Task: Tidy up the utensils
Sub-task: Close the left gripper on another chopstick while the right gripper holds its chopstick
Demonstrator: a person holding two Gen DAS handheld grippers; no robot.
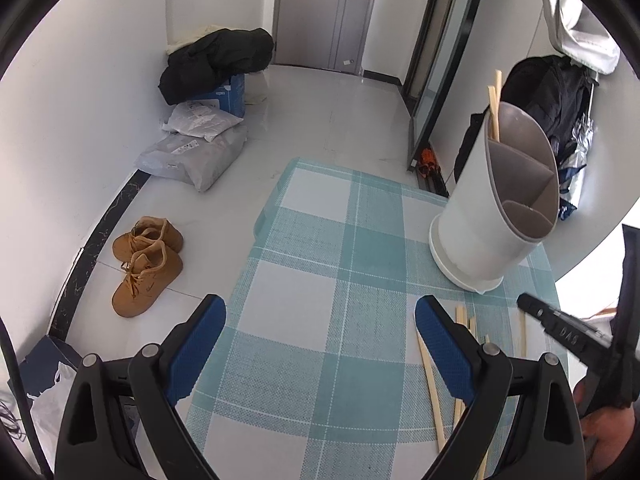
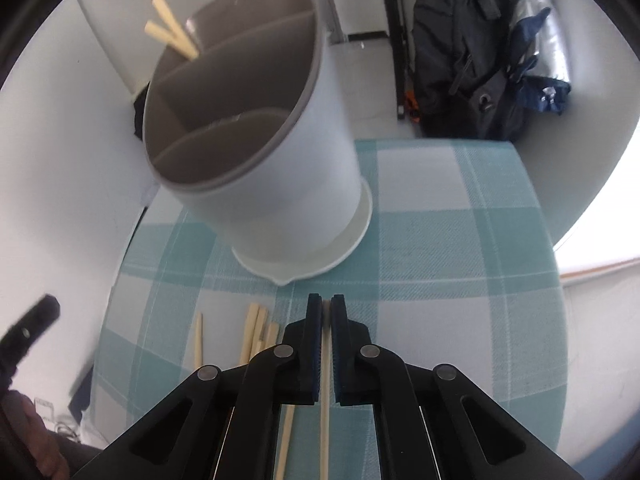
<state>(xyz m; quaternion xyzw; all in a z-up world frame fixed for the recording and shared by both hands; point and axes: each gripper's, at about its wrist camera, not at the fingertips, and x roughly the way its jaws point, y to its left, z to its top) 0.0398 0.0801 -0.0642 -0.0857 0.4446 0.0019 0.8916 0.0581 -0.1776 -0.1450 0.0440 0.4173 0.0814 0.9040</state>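
Note:
A white utensil holder [image 1: 480,208] [image 2: 280,184] with grey inner dividers stands on the checked teal tablecloth [image 1: 320,240]. Two wooden chopsticks [image 2: 172,32] [image 1: 496,100] lean in its far compartment. Several loose chopsticks [image 2: 252,336] [image 1: 430,380] lie on the cloth in front of the holder. My right gripper [image 2: 326,304] is shut on one chopstick [image 2: 325,400], which runs back between the blue pads, just right of the loose ones. My left gripper [image 1: 320,308] hangs open over the cloth with nothing between its fingers, left of the loose chopsticks.
The table's left edge drops to a pale tiled floor with a pair of tan boots [image 1: 144,264], grey parcels [image 1: 200,152] and a black jacket [image 1: 216,60] on a box. A dark backpack [image 2: 472,60] leans behind the table. A hand [image 1: 600,432] shows at the right.

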